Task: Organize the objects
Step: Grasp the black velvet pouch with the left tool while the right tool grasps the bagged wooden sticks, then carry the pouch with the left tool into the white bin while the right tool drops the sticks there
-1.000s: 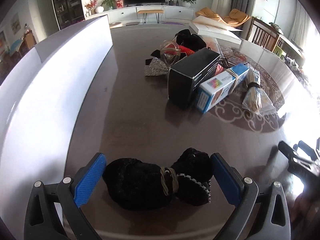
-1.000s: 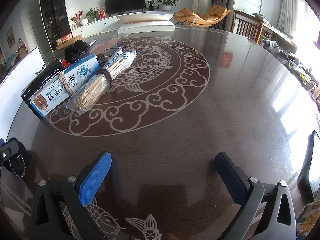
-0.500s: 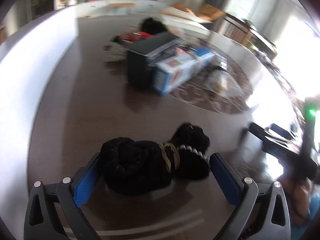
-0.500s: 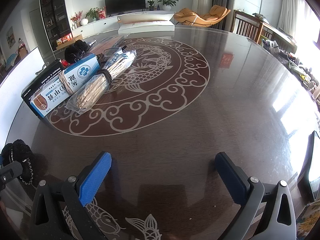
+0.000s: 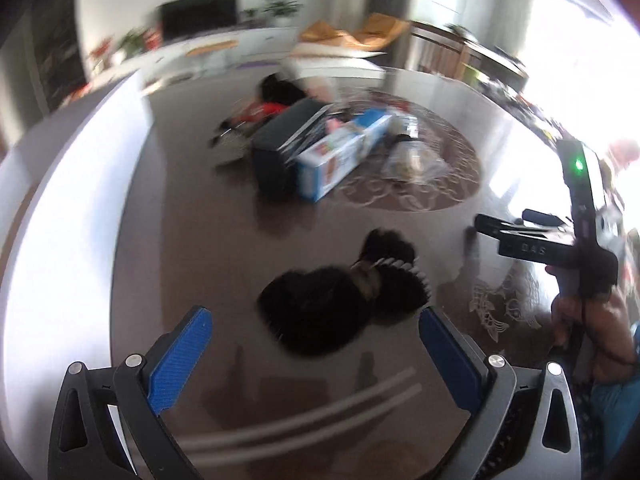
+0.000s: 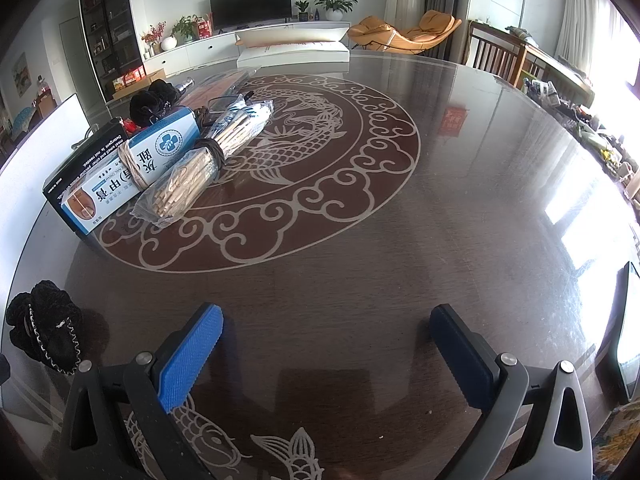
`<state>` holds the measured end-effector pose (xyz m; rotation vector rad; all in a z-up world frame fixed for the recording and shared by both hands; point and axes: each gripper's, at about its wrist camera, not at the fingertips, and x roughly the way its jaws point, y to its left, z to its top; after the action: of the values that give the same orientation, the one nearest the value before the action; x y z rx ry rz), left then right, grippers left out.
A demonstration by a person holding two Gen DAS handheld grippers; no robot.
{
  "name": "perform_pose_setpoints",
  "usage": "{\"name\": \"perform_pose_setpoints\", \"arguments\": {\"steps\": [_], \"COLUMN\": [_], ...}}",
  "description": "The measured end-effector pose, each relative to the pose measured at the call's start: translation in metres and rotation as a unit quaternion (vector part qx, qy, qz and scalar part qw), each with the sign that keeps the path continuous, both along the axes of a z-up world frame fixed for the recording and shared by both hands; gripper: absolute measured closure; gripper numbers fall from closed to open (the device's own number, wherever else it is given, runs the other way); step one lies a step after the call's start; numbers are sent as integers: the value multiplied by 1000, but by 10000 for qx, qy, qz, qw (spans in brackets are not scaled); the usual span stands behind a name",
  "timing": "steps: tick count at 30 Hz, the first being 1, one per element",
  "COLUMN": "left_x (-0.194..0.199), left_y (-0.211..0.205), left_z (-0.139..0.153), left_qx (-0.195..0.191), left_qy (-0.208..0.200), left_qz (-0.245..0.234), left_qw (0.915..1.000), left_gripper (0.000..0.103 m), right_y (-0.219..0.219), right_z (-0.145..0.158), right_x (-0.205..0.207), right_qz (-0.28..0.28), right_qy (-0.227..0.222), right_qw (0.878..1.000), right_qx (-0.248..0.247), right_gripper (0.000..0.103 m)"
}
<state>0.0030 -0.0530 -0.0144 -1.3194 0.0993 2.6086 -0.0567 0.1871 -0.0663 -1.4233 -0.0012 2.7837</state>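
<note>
**Operator:** Bow (image 5: pixel 344 304), the black fuzzy one, lies on the table (image 5: pixel 192 216) just in front of my left gripper (image 5: pixel 316 340). The jaws stand wide and hold nothing. The bow is ahead of the fingertips, not between them.

**Colleague:** And your right gripper?

**Operator:** The right gripper (image 6: pixel 326 344) is also wide and empty, low over bare table. In its view the bow (image 6: pixel 44 334) is far at the left edge.

**Colleague:** What can go wrong?

**Operator:** The left view is blurred, so I cannot judge the gap to the bow well. If I push forward too flat, I think a finger can shove the soft bow along the glossy top and not take it. It also has a beaded trim, which may catch on a pad.

**Colleague:** Room to move?

**Operator:** A white board (image 5: pixel 68 200) stands along the left side, near that gripper, so I must not swing left. The black box (image 5: pixel 280 152), the blue box (image 5: pixel 344 156) and the bag of sticks (image 6: pixel 200 168) lie well apart, further up. The table rim is close under both grippers. The right half of the table is open.
</note>
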Motion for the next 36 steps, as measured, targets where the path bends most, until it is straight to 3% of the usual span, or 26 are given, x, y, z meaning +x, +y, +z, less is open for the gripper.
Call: {"name": "perform_pose_setpoints", "arguments": {"steps": [4, 6, 7, 8, 9, 11, 15, 17, 19, 20, 22, 24, 26, 28, 30, 32, 34, 36], "left_x": [-23, -29, -31, -32, -31, -23, 3, 10, 12, 11, 11, 11, 7, 3, 2, 5, 11, 19], "left_y": [34, 37, 36, 33, 29, 17, 10, 11, 13, 13, 9, 6, 4, 3, 0, -2, -3, -5], "left_z": [-16, -20, -23, -24, -24, -22, -21, -23, -25, -28, -32, -31, -31, -30, -30, -29, -26, -20], "left_qx": [-658, -643, -513, -374, -211, -21, -400, -702, -973, -1035, -937, -776, -626, -555, -395, -309, -240, -154], "left_qy": [20, -43, -53, -109, -185, -205, -58, 38, 135, 163, 108, 110, 102, 91, 71, 61, 70, 131], "left_qz": [-654, -702, -645, -561, -428, 89, 740, 797, 765, 704, 597, 569, 618, 685, 787, 818, 799, 746], "left_qw": [9957, 9954, 9966, 9977, 9987, 9997, 9964, 9943, 9922, 9920, 9937, 9953, 9961, 9961, 9961, 9962, 9965, 9970], "left_gripper": [0, 0, 12, 40, 48, 55, 51, 27, 20, 20, 20, 34, 59, 63, 64, 65, 65, 66], "right_y": [0, 0, 0, 0, 0, 0, 0, 3, 9, 11, 6, -8, -25, -41, -54, -69, -74, -66], "right_z": [0, 0, 0, 0, 0, 0, 0, 1, 8, 14, 27, 33, 35, 31, 23, 13, 12, 11], "right_x": [0, 0, 0, 0, 0, 0, 0, 0, -4, -6, -18, -43, -70, -100, -120, -131, -127, -119], "right_qz": [0, 1, -2, -3, -4, -6, 0, 35, 90, 95, 105, 302, 463, 525, 553, 706, 849, 817], "right_qy": [0, 0, -1, -2, -2, -3, -6, 6, 18, 119, 228, 67, -101, -308, -529, -788, -648, -667], "right_qw": [10000, 10000, 10000, 10000, 10000, 10000, 10000, 9999, 9974, 9951, 9945, 9934, 9920, 9911, 9906, 9907, 9928, 9926], "right_qx": [-2, -2, -3, -3, -4, -2, -6, -141, -718, -975, -1016, -1104, -1171, -1185, -1135, -860, -550, -609], "right_gripper": [0, 0, 0, 0, 0, 0, 0, 0, 0, 0, 0, 1, 6, 22, 28, 42, 72, 74]}}
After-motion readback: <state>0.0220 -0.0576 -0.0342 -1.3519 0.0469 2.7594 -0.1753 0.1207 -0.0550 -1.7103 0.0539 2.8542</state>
